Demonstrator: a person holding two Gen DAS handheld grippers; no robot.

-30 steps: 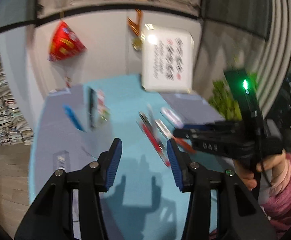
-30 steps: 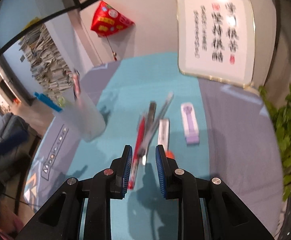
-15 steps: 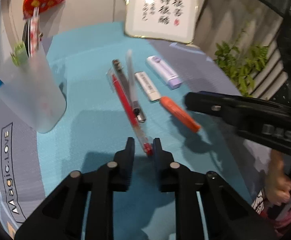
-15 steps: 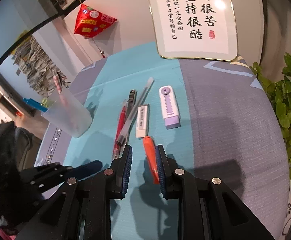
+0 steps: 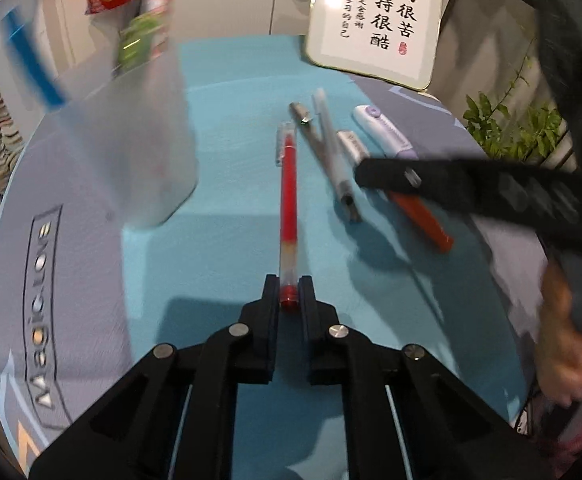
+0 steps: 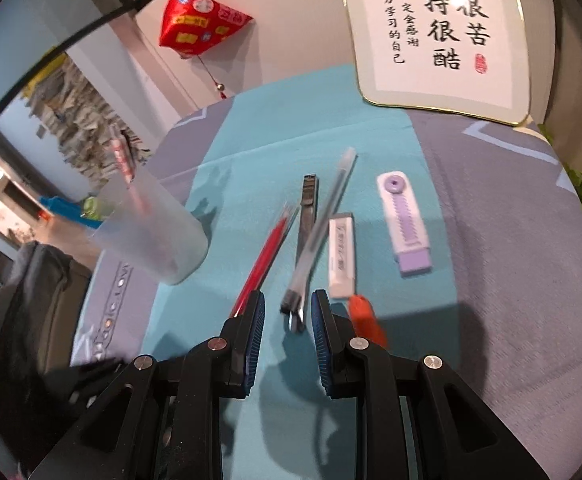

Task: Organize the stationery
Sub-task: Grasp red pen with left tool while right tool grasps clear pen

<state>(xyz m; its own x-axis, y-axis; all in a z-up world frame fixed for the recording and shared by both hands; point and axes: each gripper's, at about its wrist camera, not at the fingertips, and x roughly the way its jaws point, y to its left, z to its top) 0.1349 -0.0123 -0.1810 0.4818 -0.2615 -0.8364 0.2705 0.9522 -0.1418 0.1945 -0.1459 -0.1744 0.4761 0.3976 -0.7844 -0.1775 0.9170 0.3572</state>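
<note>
Left gripper [image 5: 289, 289]: jaws narrow, clamped on the near end of one red pen [image 5: 289, 184], which points away over the teal worktop [image 5: 227, 240]. Right gripper [image 6: 287, 312]: jaws apart, holding nothing, either side of the near tip of one clear pen [image 6: 319, 228]. That pen lies across one dark pen [image 6: 307, 216]. Also flat on the worktop: one white eraser [image 6: 342, 256], one lilac correction tape [image 6: 405, 222], one orange marker [image 6: 367, 320]. One frosted cup [image 6: 151, 228] stands left, with several items in it; count unclear.
</note>
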